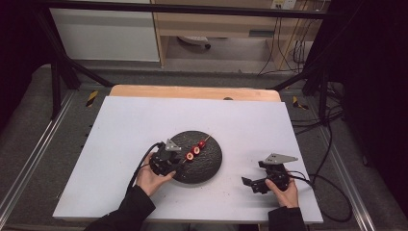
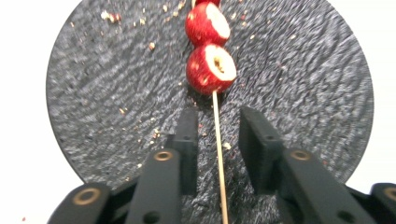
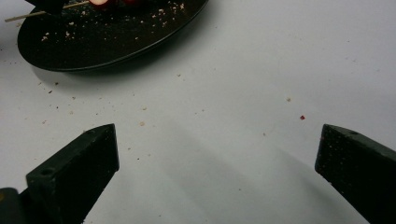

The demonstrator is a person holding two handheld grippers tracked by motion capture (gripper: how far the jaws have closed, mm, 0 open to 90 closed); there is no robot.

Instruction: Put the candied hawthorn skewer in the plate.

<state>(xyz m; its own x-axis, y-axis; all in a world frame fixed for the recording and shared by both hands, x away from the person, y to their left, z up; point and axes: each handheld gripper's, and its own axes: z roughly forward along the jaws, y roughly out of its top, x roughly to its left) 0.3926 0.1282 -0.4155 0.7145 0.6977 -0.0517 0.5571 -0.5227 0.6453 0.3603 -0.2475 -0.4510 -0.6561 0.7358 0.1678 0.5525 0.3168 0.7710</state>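
Left claw (image 2: 217, 140) partly open, jaws either side of the bare wooden skewer (image 2: 218, 154) with gaps both sides, gripping nothing yet. Needs centring on the stick, then closing gently just below the nearest red fruit piece (image 2: 210, 69), clear of the flesh. Two cut fruit pieces threaded on, lying across the round black plate (image 2: 93, 93) mid-bench (image 1: 120, 144). Right claw (image 3: 217, 154) gaping wide, empty, low over the white surface beside the plate; best kept clear, ready to steady the plate if it slides.
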